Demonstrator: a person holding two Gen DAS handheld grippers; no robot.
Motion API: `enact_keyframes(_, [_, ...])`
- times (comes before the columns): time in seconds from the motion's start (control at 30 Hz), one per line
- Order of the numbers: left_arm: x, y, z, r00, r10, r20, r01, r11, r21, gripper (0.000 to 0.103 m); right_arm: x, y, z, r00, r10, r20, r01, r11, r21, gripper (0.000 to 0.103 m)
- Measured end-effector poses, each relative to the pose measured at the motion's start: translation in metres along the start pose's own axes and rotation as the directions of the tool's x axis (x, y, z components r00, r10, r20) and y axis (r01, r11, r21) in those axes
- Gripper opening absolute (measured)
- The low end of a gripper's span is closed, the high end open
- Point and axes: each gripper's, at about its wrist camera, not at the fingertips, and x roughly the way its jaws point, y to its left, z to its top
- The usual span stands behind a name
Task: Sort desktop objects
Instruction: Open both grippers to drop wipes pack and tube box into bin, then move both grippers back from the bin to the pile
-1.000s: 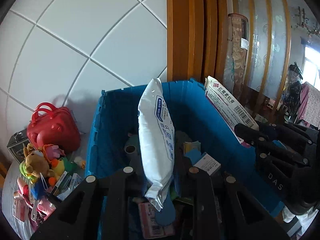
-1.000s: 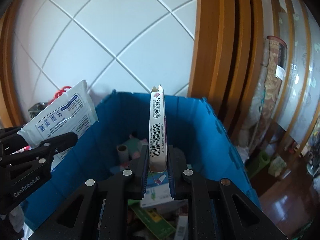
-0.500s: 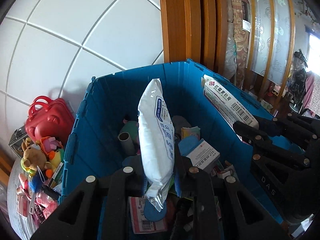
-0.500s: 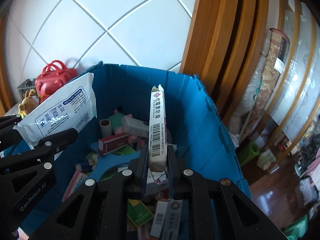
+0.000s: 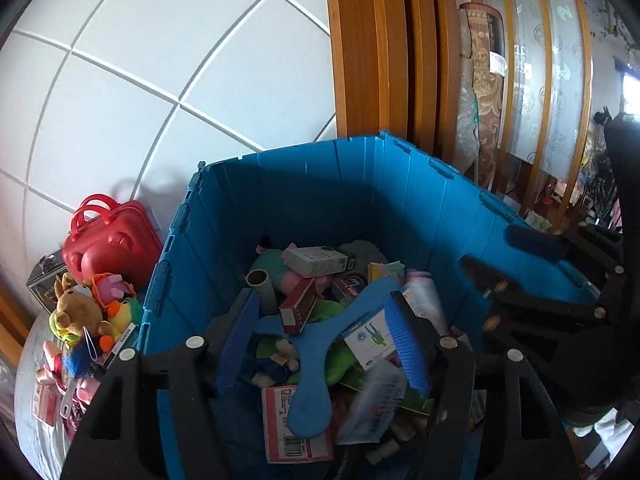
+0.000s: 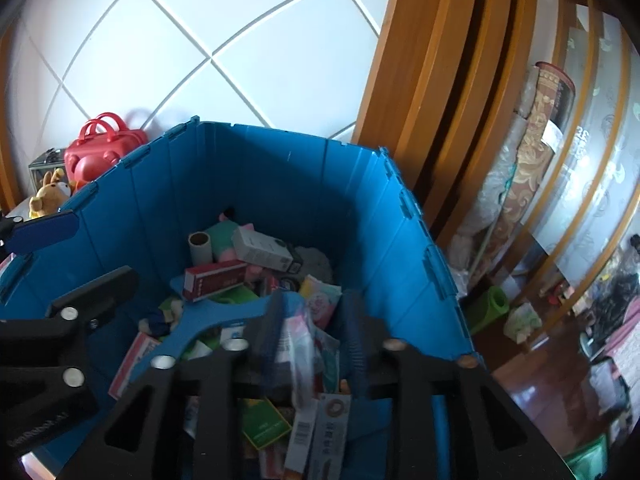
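Left wrist view: the left gripper [image 5: 320, 344] hangs over the blue bin [image 5: 320, 200], jaws opening; the white pouch [image 5: 372, 404], blurred, drops free between them onto the pile.

Right wrist view: the right gripper [image 6: 312, 332] is opening too; its long box [image 6: 298, 356], blurred, falls between the pads into the bin.

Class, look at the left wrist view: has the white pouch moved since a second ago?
Yes. The white pouch has left the left gripper, whose jaws are opening, and dropped down among the clutter inside the blue crate.
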Motion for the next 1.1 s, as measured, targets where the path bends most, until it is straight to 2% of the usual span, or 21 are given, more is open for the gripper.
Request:
enact_keyframes(0.03, [-0.003, 0.002, -0.001, 1.000, 0.000, 0.005, 0.000, 1.000, -0.003, 0.065, -0.003, 0.000, 0.000, 1.000, -0.005, 0.007, 0.005, 1.000, -0.003, 0.067])
enact_keyframes(0.13, [-0.014, 0.008, -0.004, 1.000, -0.001, 0.028, 0.002, 1.000, -0.019, 0.065, -0.014, 0.000, -0.001, 0.999, -0.026, 0.035, 0.027, 0.999, -0.016, 0.069])
enact_keyframes(0.2, [-0.025, 0.013, -0.007, 0.999, -0.002, 0.054, 0.003, 1.000, -0.030, 0.065, -0.025, -0.001, -0.003, 0.997, -0.033, 0.064, 0.034, 0.999, -0.009, 0.077])
enact_keyframes(0.27, [-0.035, 0.018, -0.010, 0.997, 0.001, 0.083, 0.002, 0.999, -0.043, 0.065, -0.038, -0.001, -0.003, 0.994, -0.034, 0.105, 0.035, 0.999, 0.001, 0.093])
enact_keyframes(0.37, [-0.049, 0.027, -0.016, 0.993, 0.011, 0.114, -0.003, 0.998, -0.066, 0.069, -0.057, 0.002, -0.005, 0.985, -0.036, 0.168, 0.032, 0.999, 0.026, 0.103])
enact_keyframes(0.47, [-0.062, 0.040, -0.022, 0.988, 0.046, 0.149, -0.031, 0.994, -0.101, 0.081, -0.070, 0.006, -0.008, 0.977, -0.009, 0.213, -0.004, 0.998, 0.059, 0.103])
enact_keyframes(0.6, [-0.081, 0.059, -0.032, 0.972, 0.114, 0.204, -0.085, 0.986, -0.143, 0.082, -0.084, 0.015, -0.012, 0.955, 0.024, 0.297, -0.054, 0.994, 0.093, 0.103])
enact_keyframes(0.63, [-0.086, 0.065, -0.036, 0.967, 0.132, 0.219, -0.099, 0.983, -0.157, 0.083, -0.090, 0.019, -0.014, 0.942, 0.029, 0.335, -0.068, 0.992, 0.107, 0.103])
enact_keyframes(0.7, [-0.095, 0.080, -0.044, 0.954, 0.172, 0.245, -0.126, 0.973, -0.191, 0.095, -0.102, 0.025, -0.016, 0.910, 0.026, 0.413, -0.090, 0.987, 0.136, 0.103])
enact_keyframes(0.73, [-0.098, 0.087, -0.048, 0.949, 0.185, 0.254, -0.135, 0.970, -0.203, 0.098, -0.107, 0.029, -0.018, 0.891, 0.020, 0.454, -0.099, 0.983, 0.152, 0.103])
enact_keyframes(0.8, [-0.105, 0.104, -0.056, 0.942, 0.213, 0.260, -0.155, 0.962, -0.223, 0.100, -0.117, 0.041, -0.022, 0.848, 0.007, 0.530, -0.117, 0.978, 0.174, 0.103])
enact_keyframes(0.83, [-0.108, 0.112, -0.060, 0.939, 0.229, 0.256, -0.170, 0.957, -0.234, 0.100, -0.119, 0.049, -0.022, 0.833, 0.015, 0.553, -0.129, 0.977, 0.168, 0.103])
enact_keyframes(0.97, [-0.118, 0.156, -0.079, 0.923, 0.304, 0.236, -0.233, 0.929, -0.288, 0.100, -0.115, 0.089, -0.008, 0.842, 0.134, 0.523, -0.209, 0.974, 0.086, 0.103])
enact_keyframes(1.1, [-0.128, 0.211, -0.104, 0.908, 0.374, 0.188, -0.293, 0.889, -0.353, 0.100, -0.114, 0.141, 0.001, 0.830, 0.234, 0.507, -0.280, 0.960, 0.015, 0.103])
